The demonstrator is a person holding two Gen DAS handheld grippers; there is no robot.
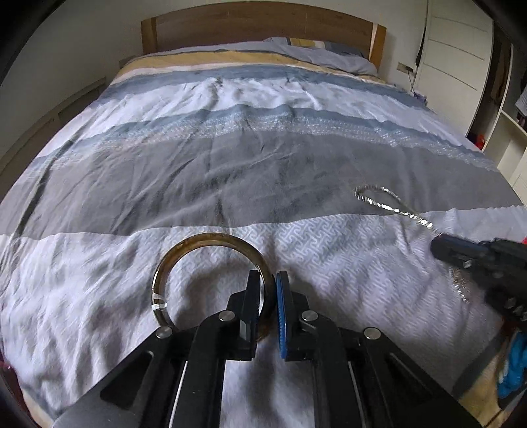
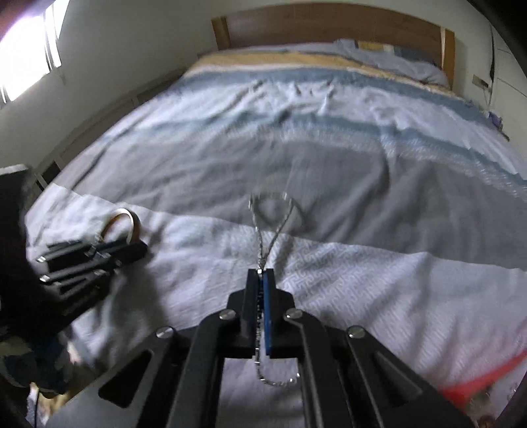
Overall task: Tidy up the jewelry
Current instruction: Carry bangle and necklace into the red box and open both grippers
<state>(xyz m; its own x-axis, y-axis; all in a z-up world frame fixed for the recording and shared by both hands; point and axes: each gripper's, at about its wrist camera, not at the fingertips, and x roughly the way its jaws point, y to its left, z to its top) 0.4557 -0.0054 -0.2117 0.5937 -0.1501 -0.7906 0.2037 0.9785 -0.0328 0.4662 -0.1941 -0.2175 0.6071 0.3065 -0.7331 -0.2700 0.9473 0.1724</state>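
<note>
Two pairs of tongs work at the near edge of a bed (image 1: 230, 171), each closed on a piece of jewelry. The left tongs (image 1: 268, 280) pinch the right side of a bangle (image 1: 184, 250) — a brownish ring with a clear glint on its left rim — whose band runs between the two pads while the rest of the hoop stands out over the white patterned stripe of the quilt (image 1: 329, 256). From the right wrist view the same bangle (image 2: 120, 219) shows as a small arch just above the left tongs (image 2: 135, 245), at the left of the bed. The right tongs (image 2: 261, 271) are shut tight on a silver chain (image 2: 273, 214): two strands rise out of the tips and spread into a loop over the grey stripe, and a short tail curls below the pads. In the left wrist view the chain (image 1: 382, 200) stretches up and left from the right tongs (image 1: 439, 247), its loop blurred. The two pairs sit well apart. A wooden headboard (image 1: 263, 26) stands at the far end.
</note>
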